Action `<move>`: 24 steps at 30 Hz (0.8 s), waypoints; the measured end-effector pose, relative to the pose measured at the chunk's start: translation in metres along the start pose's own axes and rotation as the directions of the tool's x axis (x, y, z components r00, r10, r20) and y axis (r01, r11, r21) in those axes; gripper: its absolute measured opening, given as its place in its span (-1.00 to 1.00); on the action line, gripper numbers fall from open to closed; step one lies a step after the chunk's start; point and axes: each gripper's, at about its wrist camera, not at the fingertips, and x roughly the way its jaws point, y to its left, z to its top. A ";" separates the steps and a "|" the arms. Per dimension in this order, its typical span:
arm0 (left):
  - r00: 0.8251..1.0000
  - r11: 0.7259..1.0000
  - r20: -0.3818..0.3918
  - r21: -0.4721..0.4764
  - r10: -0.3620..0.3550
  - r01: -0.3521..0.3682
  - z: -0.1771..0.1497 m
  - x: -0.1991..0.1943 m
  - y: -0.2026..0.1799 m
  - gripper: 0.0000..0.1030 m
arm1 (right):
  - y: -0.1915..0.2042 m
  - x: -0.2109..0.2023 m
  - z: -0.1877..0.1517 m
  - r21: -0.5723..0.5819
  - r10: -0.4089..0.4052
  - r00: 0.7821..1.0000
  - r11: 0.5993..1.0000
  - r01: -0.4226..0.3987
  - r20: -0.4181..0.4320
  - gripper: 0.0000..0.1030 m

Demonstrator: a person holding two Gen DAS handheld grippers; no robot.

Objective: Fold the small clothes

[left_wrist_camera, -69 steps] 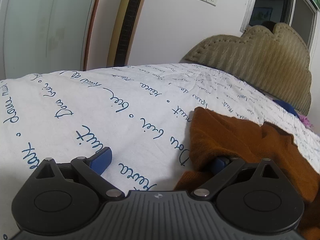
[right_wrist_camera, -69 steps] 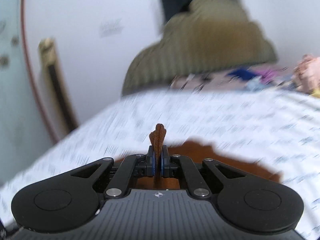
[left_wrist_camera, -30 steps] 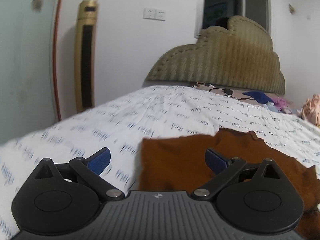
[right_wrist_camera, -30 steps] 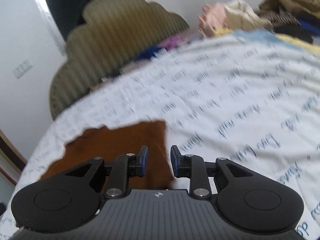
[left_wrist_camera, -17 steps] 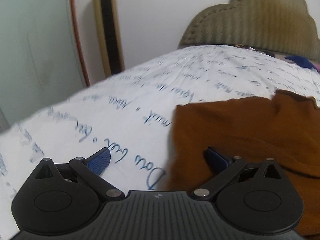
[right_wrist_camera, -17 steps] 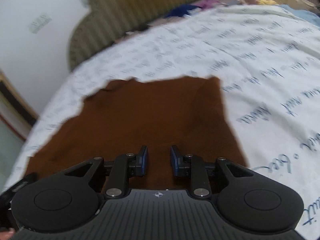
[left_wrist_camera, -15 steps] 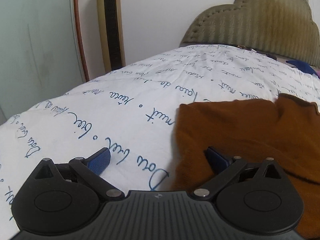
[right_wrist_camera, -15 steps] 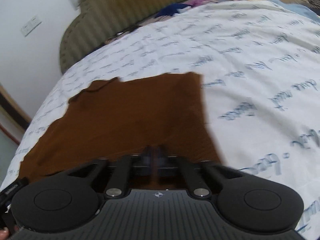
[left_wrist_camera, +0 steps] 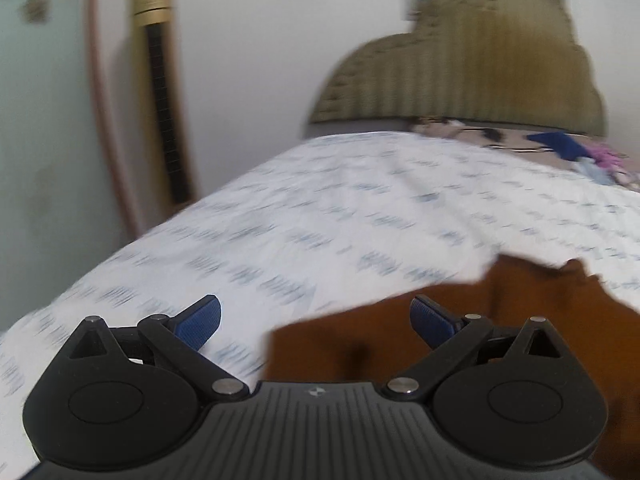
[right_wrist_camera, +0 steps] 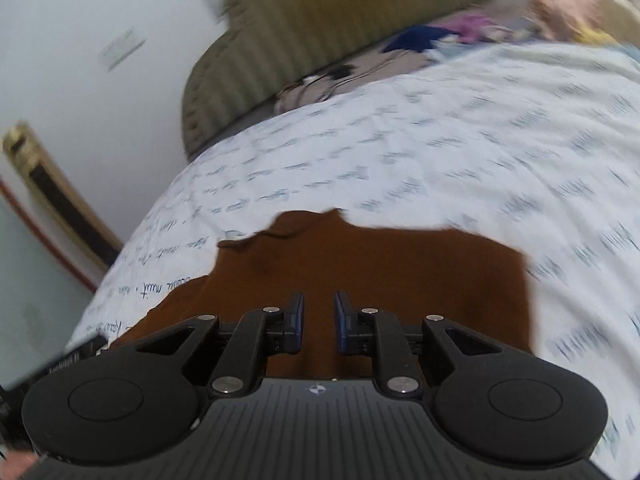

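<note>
A small brown garment (left_wrist_camera: 500, 312) lies flat on the white bed sheet with blue script (left_wrist_camera: 360, 216). My left gripper (left_wrist_camera: 316, 322) is wide open and empty, above the garment's left edge; its right finger is over the cloth, its left finger over the sheet. In the right wrist view the same brown garment (right_wrist_camera: 380, 264) spreads ahead. My right gripper (right_wrist_camera: 319, 322) is open by a narrow gap, holds nothing, and hovers over the garment's near edge. Both views are blurred by motion.
A padded olive headboard (left_wrist_camera: 460, 76) stands at the far end of the bed. Loose clothes (right_wrist_camera: 472, 32) lie by the headboard. A gold tower fan (left_wrist_camera: 160, 92) stands by the wall on the left, past the bed's left edge.
Both grippers have lifted and tilted up from the garment. The right gripper, shut half a second ago, now stands open by a narrow gap. The left has stayed wide open.
</note>
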 end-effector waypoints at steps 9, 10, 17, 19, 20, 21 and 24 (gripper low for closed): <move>0.988 0.990 -0.146 0.140 0.038 -0.018 0.001 0.100 -0.073 1.00 | 0.027 0.122 0.035 -0.023 -0.024 0.985 1.000 0.020 -0.171 -0.59; 0.989 0.993 -0.144 0.120 0.034 -0.017 0.001 0.104 -0.069 1.00 | 0.026 0.130 0.033 -0.035 -0.065 0.981 0.998 0.060 -0.182 -0.65; 0.988 0.993 -0.116 0.065 0.104 -0.097 0.011 0.130 -0.044 1.00 | -0.006 0.151 0.050 0.007 -0.089 0.986 0.996 0.091 -0.138 -1.00; 0.988 0.990 -0.097 0.085 0.122 -0.114 0.013 0.133 -0.041 1.00 | -0.010 0.151 0.054 -0.010 -0.098 0.987 0.995 0.098 -0.126 -1.00; 0.987 0.990 -0.093 0.077 0.128 -0.121 0.015 0.135 -0.037 1.00 | -0.012 0.148 0.055 -0.022 -0.129 0.985 0.992 0.128 -0.114 -1.00; 0.986 0.989 -0.097 0.062 0.137 -0.132 0.017 0.136 -0.033 1.00 | -0.016 0.146 0.057 -0.031 -0.152 0.982 0.988 0.150 -0.109 -1.00; 0.981 0.986 -0.103 0.054 0.165 -0.160 0.022 0.132 -0.030 1.00 | -0.027 0.124 0.061 -0.008 -0.097 0.986 0.995 0.097 -0.136 -0.85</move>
